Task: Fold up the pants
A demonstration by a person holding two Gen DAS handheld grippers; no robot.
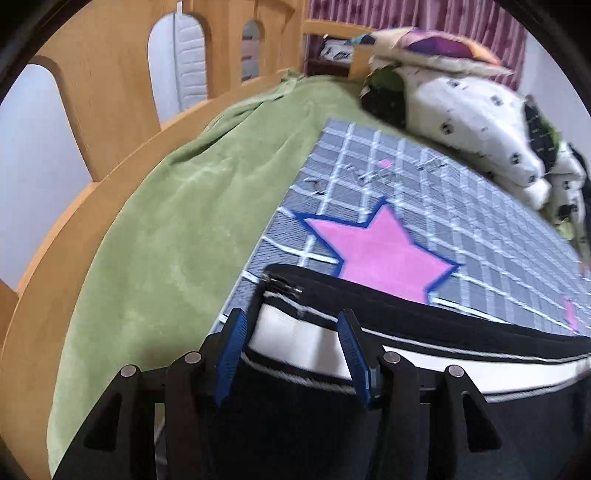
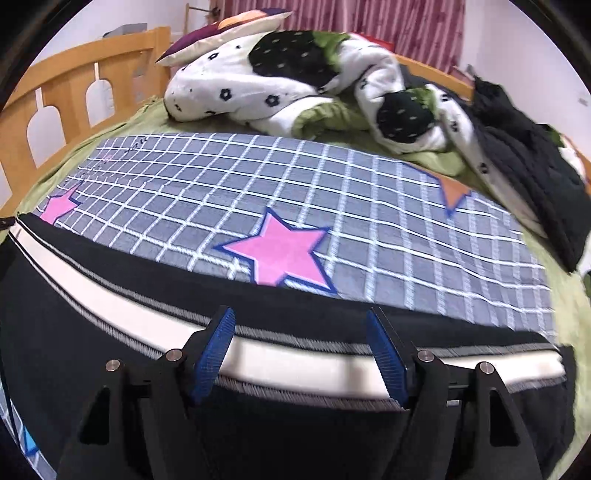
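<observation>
Black pants [image 2: 110, 332] with a broad white side stripe, edged on both sides by thin grey-white stitched lines, stretched lengthwise across the near edge of a grey checked mat [image 2: 332, 206]. Laid flat on that mat, covering its near border, with a pink star [image 2: 284, 251] just beyond the far edge of the fabric. One narrow end of the pants seen in the left wrist view [image 1: 443, 325], rounded at the corner and bunched a little where the stripe meets the hem, lying beside a green blanket [image 1: 147, 229].

Left gripper [image 1: 291, 347] open, blue pads [image 1: 231, 354] standing apart over the white stripe, no pad visibly pressing on the cloth. Right gripper [image 2: 303, 354] likewise open, wider still, straddling the stripe further along the leg, pads clear of the fabric on both sides. Whether the fingertips rest on the cloth below: cannot tell from either view.

Beyond the mat, a crumpled white quilt with black flower prints [image 2: 288, 85], a purple-and-cream pillow [image 2: 221, 33] on top, a dark garment [image 2: 524, 155] heaped at the right, a wooden bed rail [image 2: 74, 85] with arched cut-outs, pink curtains [image 2: 369, 26] behind.
</observation>
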